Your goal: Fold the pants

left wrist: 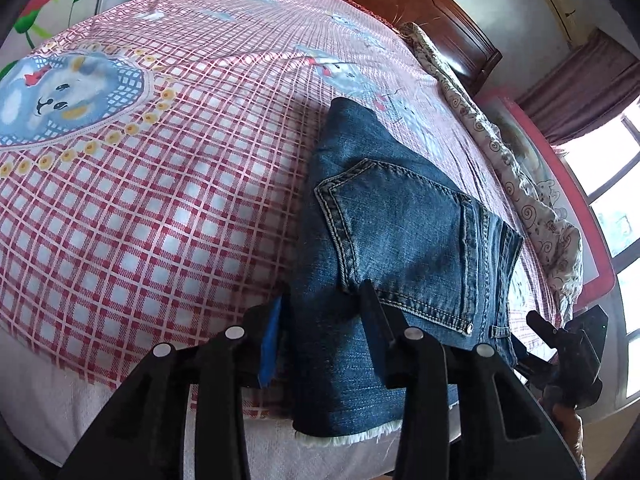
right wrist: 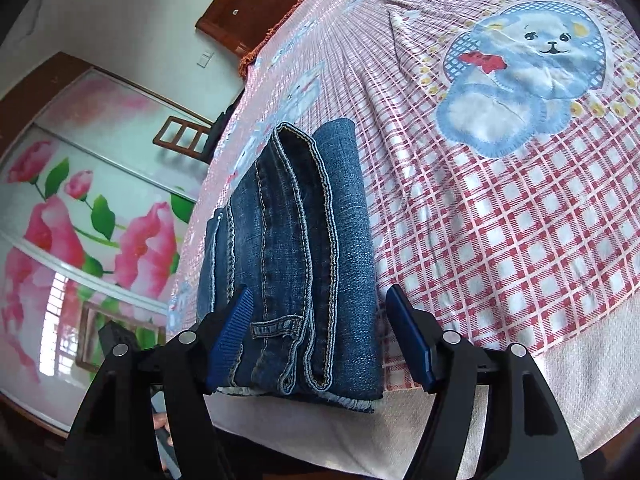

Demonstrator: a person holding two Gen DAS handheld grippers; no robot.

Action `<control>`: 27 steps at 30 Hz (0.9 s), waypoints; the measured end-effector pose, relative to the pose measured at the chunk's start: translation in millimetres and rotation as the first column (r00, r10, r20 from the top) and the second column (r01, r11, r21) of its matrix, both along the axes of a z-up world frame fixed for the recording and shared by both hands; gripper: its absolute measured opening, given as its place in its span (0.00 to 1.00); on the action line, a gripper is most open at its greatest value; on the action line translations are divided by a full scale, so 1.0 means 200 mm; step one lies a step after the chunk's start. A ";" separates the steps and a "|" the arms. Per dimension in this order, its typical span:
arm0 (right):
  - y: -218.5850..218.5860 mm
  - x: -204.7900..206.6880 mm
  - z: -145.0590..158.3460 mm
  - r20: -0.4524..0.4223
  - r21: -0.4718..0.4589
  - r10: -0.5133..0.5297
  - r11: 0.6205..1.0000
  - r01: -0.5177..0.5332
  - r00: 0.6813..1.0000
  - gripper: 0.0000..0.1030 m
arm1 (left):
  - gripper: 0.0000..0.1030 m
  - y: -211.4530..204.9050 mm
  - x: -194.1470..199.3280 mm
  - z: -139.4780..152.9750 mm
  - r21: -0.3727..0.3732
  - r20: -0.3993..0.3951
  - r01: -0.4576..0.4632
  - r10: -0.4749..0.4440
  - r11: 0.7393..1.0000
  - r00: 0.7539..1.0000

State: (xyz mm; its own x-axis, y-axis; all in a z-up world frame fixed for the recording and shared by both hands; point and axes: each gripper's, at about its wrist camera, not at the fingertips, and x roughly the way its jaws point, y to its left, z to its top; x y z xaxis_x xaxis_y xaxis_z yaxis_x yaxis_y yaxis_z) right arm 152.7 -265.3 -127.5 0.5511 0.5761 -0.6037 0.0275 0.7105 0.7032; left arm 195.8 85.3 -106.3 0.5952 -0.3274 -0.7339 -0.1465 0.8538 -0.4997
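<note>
On the bed, near its front edge, lie the folded jeans point(left wrist: 400, 216), a compact stack on the red-checked sheet point(left wrist: 140, 200). No containers in view.

Left wrist view, left to right: bear print point(left wrist: 60, 96) on the sheet; then the left gripper point(left wrist: 324, 340), jaws partly spread and straddling the near left part of the stack; whether the pads press the denim cannot be told. The back pocket faces up. The right gripper point(left wrist: 568, 344) sits at the stack's right near corner.

Right wrist view: floral wardrobe door point(right wrist: 80, 220) at left; right gripper point(right wrist: 320, 336) spread, the left pad at the denim, the right pad clear of it.

Long axis of the stack runs away from the front edge toward the wooden headboard point(left wrist: 432, 12); frayed hems lie at the near end.
</note>
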 end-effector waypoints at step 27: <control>-0.06 0.08 -0.09 -0.064 0.070 0.010 0.998 -0.005 0.998 0.26 | 0.98 0.00 0.17 0.04 -0.237 0.014 0.177 -0.179 0.955 0.984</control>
State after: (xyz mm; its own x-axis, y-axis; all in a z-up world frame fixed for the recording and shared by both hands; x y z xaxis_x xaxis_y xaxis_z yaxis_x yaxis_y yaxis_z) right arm 168.2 -277.4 -145.2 0.5080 0.6222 -0.5957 0.0690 0.6599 0.7481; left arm 230.7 85.4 -98.0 0.5060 -0.5923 -0.6271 -0.0075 0.7240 -0.6898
